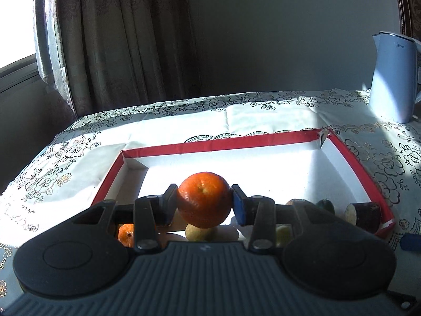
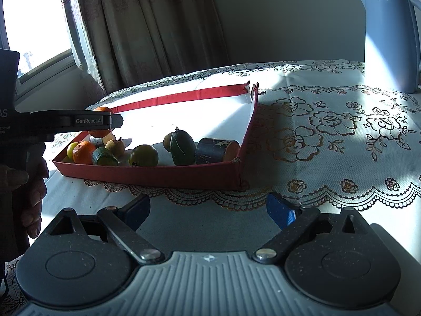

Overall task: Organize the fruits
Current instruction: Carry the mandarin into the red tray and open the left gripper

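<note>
While the left gripper (image 1: 204, 203) is clamping an orange (image 1: 204, 198) above the near end of the red tray (image 1: 215, 143), empty floor is lying straight ahead; the right gripper (image 2: 208, 210) is waiting outside, fingers apart.

Wall: a plain grey wall (image 1: 276, 31) stood behind the desk, in shade.
Window: a bright window (image 2: 34, 18) sat at the left, blown out white, with a pale frame along its lower edge.
Curtain: a patterned brownish curtain (image 1: 110, 39) hung in folds beside the window, reaching down behind the desk.
Desk: a white cloth (image 2: 329, 131) with floral outlines and a scalloped border covered the desk.
Light: sun fell in broad patches across the cloth, with soft shadows between.
Kettle: a pale blue kettle (image 2: 389, 36) stood at the far right, near the wall.
</note>
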The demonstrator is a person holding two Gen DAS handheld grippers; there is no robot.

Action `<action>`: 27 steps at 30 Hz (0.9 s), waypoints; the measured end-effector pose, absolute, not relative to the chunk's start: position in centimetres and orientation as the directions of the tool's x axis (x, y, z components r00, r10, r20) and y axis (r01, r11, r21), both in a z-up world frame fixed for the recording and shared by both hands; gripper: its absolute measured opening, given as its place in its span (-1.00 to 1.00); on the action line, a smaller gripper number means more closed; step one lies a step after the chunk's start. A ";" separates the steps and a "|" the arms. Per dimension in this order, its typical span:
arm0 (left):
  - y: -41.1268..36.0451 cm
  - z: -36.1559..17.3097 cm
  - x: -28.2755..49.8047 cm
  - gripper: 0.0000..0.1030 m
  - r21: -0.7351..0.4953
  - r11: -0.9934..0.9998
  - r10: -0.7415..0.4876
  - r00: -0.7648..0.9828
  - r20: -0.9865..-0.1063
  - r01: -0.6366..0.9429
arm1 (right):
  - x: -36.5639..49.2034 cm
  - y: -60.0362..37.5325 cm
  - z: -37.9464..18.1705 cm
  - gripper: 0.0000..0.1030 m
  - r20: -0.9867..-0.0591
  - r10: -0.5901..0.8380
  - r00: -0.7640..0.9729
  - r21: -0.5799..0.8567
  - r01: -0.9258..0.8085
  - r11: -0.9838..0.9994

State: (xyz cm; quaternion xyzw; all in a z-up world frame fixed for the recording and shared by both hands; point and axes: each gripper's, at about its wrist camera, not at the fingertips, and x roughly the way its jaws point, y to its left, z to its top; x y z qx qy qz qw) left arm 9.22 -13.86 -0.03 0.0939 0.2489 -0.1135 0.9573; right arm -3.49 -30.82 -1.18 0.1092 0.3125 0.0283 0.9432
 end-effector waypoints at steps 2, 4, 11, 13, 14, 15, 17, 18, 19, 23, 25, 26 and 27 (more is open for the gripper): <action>-14.4 -0.3 9.4 -0.24 0.130 0.953 -0.175 0.848 -0.500 0.273 | -3.5 -30.8 -1.2 0.87 -0.584 0.122 0.803 0.223 0.014 0.975; -15.0 -0.6 9.7 -0.24 0.135 0.949 -0.182 0.842 -0.508 0.286 | -3.4 -30.7 -1.2 0.88 -0.584 0.122 0.802 0.222 0.013 0.975; -15.7 -1.7 10.2 -0.23 0.139 0.942 -0.189 0.827 -0.529 0.304 | -3.5 -30.7 -1.3 0.89 -0.585 0.122 0.802 0.220 0.011 0.975; -15.6 -1.8 10.3 -0.23 0.134 0.943 -0.190 0.825 -0.533 0.304 | -3.5 -30.6 -1.3 0.90 -0.586 0.122 0.801 0.218 0.010 0.976; -15.6 -1.8 10.3 -0.23 0.133 0.944 -0.189 0.825 -0.533 0.302 | -3.5 -30.6 -1.3 0.90 -0.586 0.123 0.801 0.218 0.010 0.976; -15.5 -1.8 10.3 -0.22 0.132 0.945 -0.188 0.825 -0.533 0.300 | -3.5 -30.6 -1.3 0.90 -0.586 0.123 0.801 0.219 0.010 0.976; -15.4 -1.7 10.1 -0.21 0.134 0.944 -0.187 0.825 -0.533 0.300 | -3.4 -30.7 -1.3 0.90 -0.586 0.125 0.801 0.221 0.009 0.975; -15.4 -1.7 9.9 -0.20 0.138 0.944 -0.185 0.828 -0.529 0.299 | -3.4 -30.7 -1.3 0.91 -0.586 0.126 0.801 0.222 0.009 0.975; -15.4 -1.7 9.7 -0.19 0.146 0.944 -0.181 0.831 -0.526 0.297 | -3.4 -30.7 -1.3 0.91 -0.586 0.126 0.801 0.222 0.008 0.975; -15.1 -1.4 8.6 0.29 0.158 0.943 -0.178 0.844 -0.506 0.293 | -3.4 -30.7 -1.3 0.92 -0.586 0.128 0.800 0.223 0.007 0.975; -14.9 -1.1 7.8 0.50 0.179 0.943 -0.164 0.862 -0.479 0.279 | -3.4 -30.7 -1.3 0.92 -0.585 0.131 0.801 0.227 0.006 0.974; -14.7 -1.0 7.4 0.55 0.189 0.942 -0.160 0.867 -0.472 0.276 | -3.4 -30.8 -1.3 0.92 -0.584 0.132 0.801 0.229 0.006 0.974; -14.5 -0.7 6.9 0.60 0.193 0.942 -0.159 0.871 -0.465 0.275 | -3.4 -30.8 -1.2 0.92 -0.584 0.133 0.801 0.230 0.006 0.973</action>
